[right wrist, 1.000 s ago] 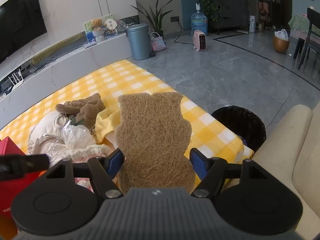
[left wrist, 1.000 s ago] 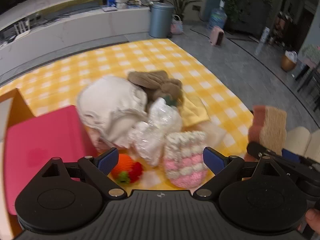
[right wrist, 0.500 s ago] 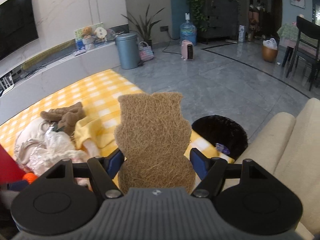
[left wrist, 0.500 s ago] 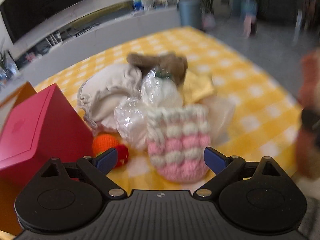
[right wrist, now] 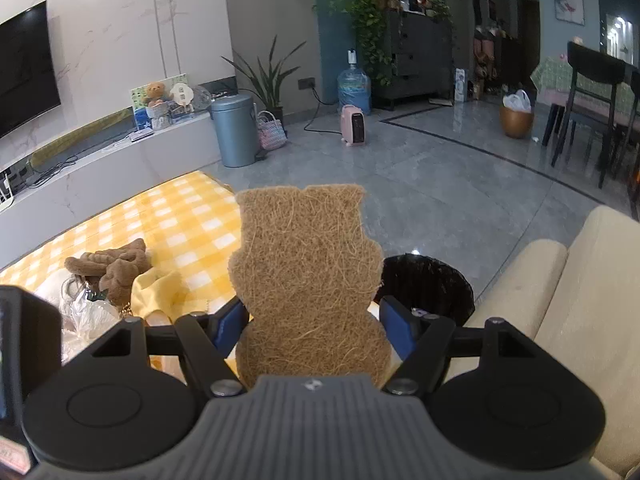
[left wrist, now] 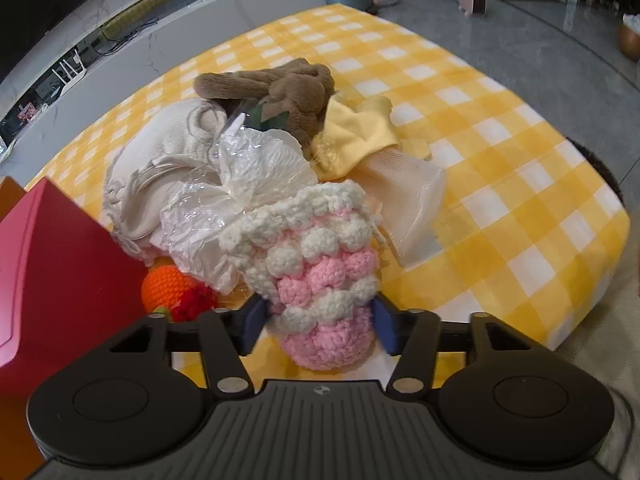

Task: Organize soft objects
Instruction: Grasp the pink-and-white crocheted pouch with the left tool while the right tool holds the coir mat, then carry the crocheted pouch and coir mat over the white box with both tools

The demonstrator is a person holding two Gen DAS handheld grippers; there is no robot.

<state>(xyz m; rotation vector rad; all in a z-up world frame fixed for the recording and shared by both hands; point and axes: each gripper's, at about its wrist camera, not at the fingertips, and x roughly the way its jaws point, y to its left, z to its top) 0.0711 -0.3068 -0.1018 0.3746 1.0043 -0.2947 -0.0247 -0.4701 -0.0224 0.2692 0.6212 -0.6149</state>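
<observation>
The jaws of the left gripper (left wrist: 318,322), spread wide half a second ago, are now closed in against both sides of the pink-and-white crocheted pouch (left wrist: 320,276) at the near edge of the pile on the checked surface (left wrist: 500,168). The grasp is judged made, lift pending. The right gripper (right wrist: 312,330) is kept clamped on the bear-shaped fibre sponge (right wrist: 306,276), held upright above the surface edge.

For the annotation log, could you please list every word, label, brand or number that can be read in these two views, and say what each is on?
No text can be read in either view.
Left gripper body: a small round emblem, no letters.
Right gripper body: the same kind of emblem, no letters.
Card display on the TV ledge: print too small to read.
Red box: the face in view is plain.
</observation>
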